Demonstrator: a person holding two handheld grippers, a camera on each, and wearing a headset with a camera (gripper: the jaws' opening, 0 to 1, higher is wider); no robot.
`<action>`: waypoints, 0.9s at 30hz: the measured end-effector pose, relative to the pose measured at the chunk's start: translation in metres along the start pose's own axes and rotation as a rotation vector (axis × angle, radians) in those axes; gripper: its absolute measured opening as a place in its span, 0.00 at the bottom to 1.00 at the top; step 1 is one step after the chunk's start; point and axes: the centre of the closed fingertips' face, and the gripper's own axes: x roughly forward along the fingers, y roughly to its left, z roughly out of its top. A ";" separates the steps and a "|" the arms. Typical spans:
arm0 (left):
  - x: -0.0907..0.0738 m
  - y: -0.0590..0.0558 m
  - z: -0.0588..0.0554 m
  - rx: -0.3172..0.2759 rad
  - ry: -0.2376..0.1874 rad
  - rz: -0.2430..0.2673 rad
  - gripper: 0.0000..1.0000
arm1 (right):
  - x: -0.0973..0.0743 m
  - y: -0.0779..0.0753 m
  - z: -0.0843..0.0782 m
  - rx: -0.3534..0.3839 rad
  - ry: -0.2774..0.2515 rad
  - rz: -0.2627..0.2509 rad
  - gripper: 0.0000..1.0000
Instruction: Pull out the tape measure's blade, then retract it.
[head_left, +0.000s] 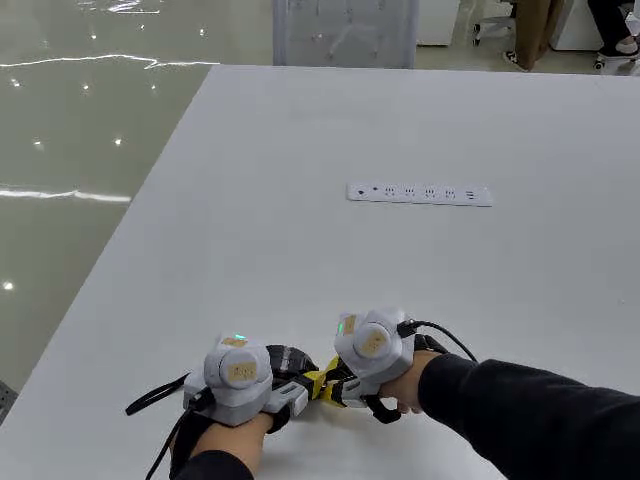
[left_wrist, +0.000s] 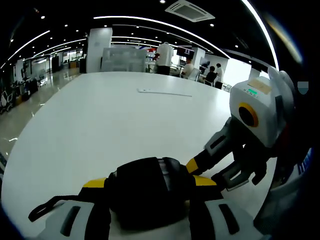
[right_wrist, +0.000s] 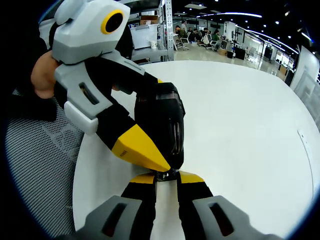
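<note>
Both jaw pairs clamped, at 6 o'clock on table (head_left: 400, 120): left gripper (left_wrist: 150, 212) on tape measure (left_wrist: 150, 185), right gripper (right_wrist: 166, 179) on blade tip (right_wrist: 167, 174).

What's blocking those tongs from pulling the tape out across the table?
Nothing visible. The left tongs clasp the tape, and the right tongs pinch right at its mouth, with no gap between. The only other thing on the table, a power strip, lies far off, well beyond them.

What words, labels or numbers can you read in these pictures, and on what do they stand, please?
Nothing reads clearly.
Left gripper, print on yellow tip: too small.
Right gripper, green label: blurred.
Power strip, markings: too small.
Tape measure: no text seen.
</note>
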 end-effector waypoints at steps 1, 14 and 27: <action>0.000 0.000 0.000 0.001 0.000 0.000 0.59 | 0.000 0.000 0.000 -0.001 0.001 0.000 0.12; -0.004 -0.005 -0.003 0.043 0.076 -0.105 0.61 | -0.002 -0.005 0.001 -0.038 0.007 -0.070 0.24; -0.037 0.016 0.025 0.236 -0.019 -0.310 1.00 | -0.067 -0.002 -0.016 0.010 -0.057 -0.152 0.55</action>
